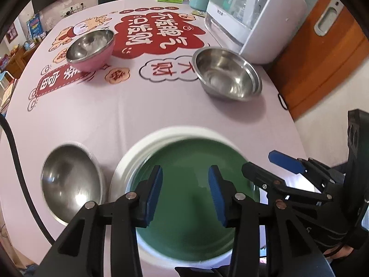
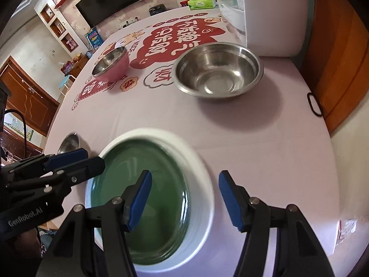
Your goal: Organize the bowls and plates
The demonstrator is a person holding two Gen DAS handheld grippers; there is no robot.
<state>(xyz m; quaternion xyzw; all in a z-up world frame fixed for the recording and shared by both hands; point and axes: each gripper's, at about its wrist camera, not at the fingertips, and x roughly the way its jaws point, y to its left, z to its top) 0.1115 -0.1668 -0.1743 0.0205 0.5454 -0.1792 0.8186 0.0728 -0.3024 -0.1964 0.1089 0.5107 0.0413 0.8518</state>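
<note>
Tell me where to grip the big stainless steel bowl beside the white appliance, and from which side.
Grip the rolled rim of the big stainless steel bowl on its near edge, coming from above with one finger inside and one outside. It sits upright and empty, its wall is thin, and the white appliance likely crowds the far side.

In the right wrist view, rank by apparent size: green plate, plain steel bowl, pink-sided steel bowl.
1. Green plate, though nearest the camera.
2. Plain steel bowl.
3. Pink-sided steel bowl, farthest, so unsure.
</note>
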